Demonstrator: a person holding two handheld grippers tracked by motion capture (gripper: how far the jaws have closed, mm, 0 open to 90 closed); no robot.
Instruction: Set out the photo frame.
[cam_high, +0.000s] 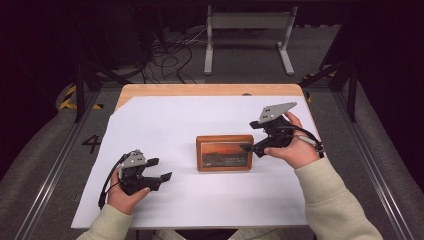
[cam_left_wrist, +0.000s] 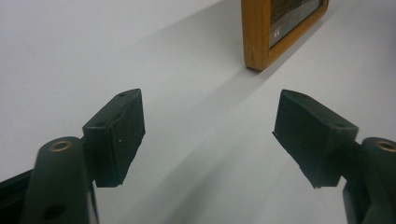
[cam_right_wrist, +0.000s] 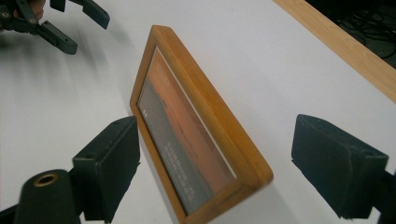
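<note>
Over on the left, the left gripper (cam_high: 156, 170) sits low on the white sheet (cam_high: 165, 115) that covers the wooden table (cam_high: 200, 90), its jaws spread wide with nothing between them. From its own camera the two black pads (cam_left_wrist: 119, 135) frame only bare paper, and a corner of the wooden picture frame (cam_left_wrist: 261, 32) shows well ahead, apart from them.

In the middle of the sheet stands the picture frame (cam_high: 224, 153), a small landscape one with an orange, sunset-coloured print behind the glass, face turned toward the person. It looks to be upright on its lower edge, with no gripper touching it.

To the right, the right gripper (cam_high: 250, 147) is held just beside the frame's right end, jaws also spread. In the right gripper view its pads (cam_right_wrist: 112, 163) straddle the near corner of the frame (cam_right_wrist: 201, 135) without pressing on it, so I'd call that a release rather than a grip.

My reading is that the standing-up of the frame is done: it holds itself and both grippers are free. What seems left is only to draw the right hand clear without knocking it.
</note>
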